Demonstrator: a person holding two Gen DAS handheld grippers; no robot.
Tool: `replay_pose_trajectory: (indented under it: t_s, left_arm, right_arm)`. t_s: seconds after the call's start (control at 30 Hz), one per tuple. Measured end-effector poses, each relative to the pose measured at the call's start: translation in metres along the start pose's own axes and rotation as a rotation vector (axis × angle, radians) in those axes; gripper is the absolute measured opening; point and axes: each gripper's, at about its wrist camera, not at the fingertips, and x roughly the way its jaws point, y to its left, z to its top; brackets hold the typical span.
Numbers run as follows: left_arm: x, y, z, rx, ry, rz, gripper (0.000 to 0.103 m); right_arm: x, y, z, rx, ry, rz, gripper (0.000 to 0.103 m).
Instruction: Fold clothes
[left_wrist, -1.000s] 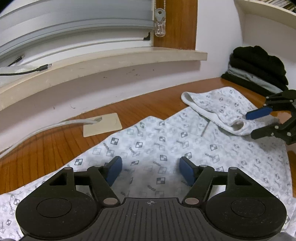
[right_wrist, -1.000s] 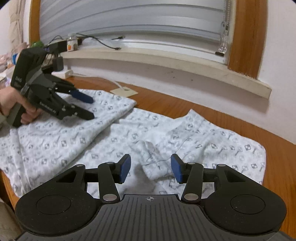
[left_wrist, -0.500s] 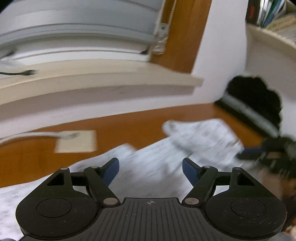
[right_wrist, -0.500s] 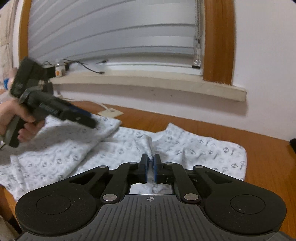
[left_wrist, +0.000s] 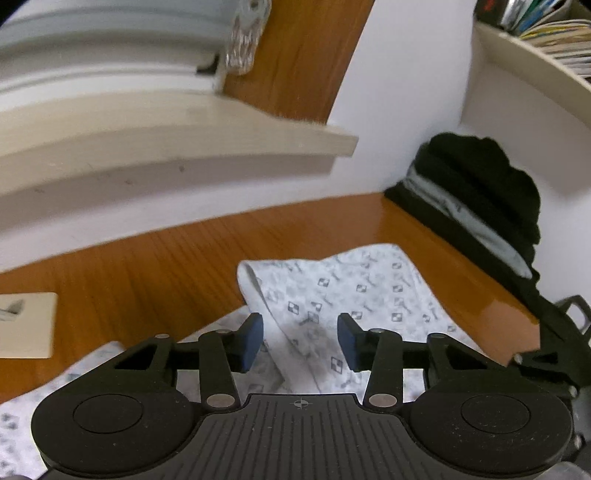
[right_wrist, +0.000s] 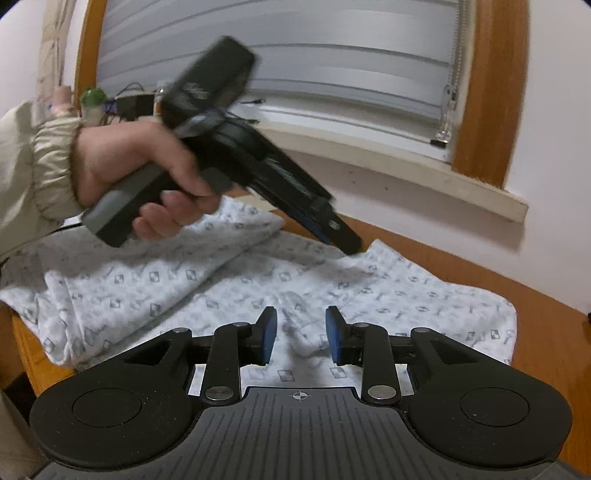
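A white garment with a small grey checker print (right_wrist: 236, 280) lies spread on the wooden table (left_wrist: 155, 266); it also shows in the left wrist view (left_wrist: 354, 291). A folded flap lies over its left part. My left gripper (left_wrist: 300, 341) is open, its tips over a raised fold at the garment's far edge; it also shows in the right wrist view (right_wrist: 343, 242), tips down near the far edge. My right gripper (right_wrist: 298, 334) is open and empty, just above a small ridge of cloth in the garment's middle.
A stack of folded dark and grey clothes (left_wrist: 476, 195) sits in the table's far right corner. A beige card (left_wrist: 26, 325) with a white cable lies on the table at left. A window sill (left_wrist: 166, 136) runs behind, with a shelf of books (left_wrist: 546, 26) above right.
My right gripper was shut on a cloth ridge half a second ago and is now open. My left gripper swung right, toward the garment's far edge, and stayed open.
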Motion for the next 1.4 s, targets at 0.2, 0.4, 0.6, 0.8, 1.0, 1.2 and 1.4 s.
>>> replay_pose_trajectory:
  t_s: [0.2, 0.4, 0.6, 0.8, 1.0, 1.2, 1.4]
  left_arm:
    - [0.024, -0.003, 0.001, 0.096, 0.035, 0.064, 0.017]
    - [0.010, 0.003, 0.011, 0.100, -0.034, 0.117, 0.000]
    - [-0.003, 0.008, 0.010, 0.073, -0.051, 0.127, 0.007]
    - [-0.009, -0.001, 0.004, 0.035, -0.046, 0.045, 0.010]
    - [-0.010, -0.022, -0.019, 0.033, 0.012, -0.036, 0.014]
    - [-0.012, -0.032, -0.041, 0.062, 0.044, -0.011, 0.030]
    - [-0.024, -0.042, -0.057, 0.089, 0.038, -0.014, 0.032]
  right_arm:
    - [0.021, 0.013, 0.001, -0.042, 0.045, 0.007, 0.031]
    - [0.036, 0.017, 0.008, -0.045, 0.055, 0.015, 0.025]
    - [0.033, 0.016, 0.013, -0.020, 0.020, 0.034, 0.011]
    - [0.018, 0.006, 0.009, 0.037, 0.026, 0.013, 0.029]
    - [0.023, 0.011, -0.001, -0.031, 0.078, -0.059, 0.036]
    - [0.023, 0.011, -0.003, -0.034, 0.062, -0.061, 0.037]
    - [0.016, 0.007, -0.005, -0.002, 0.026, -0.067, 0.038]
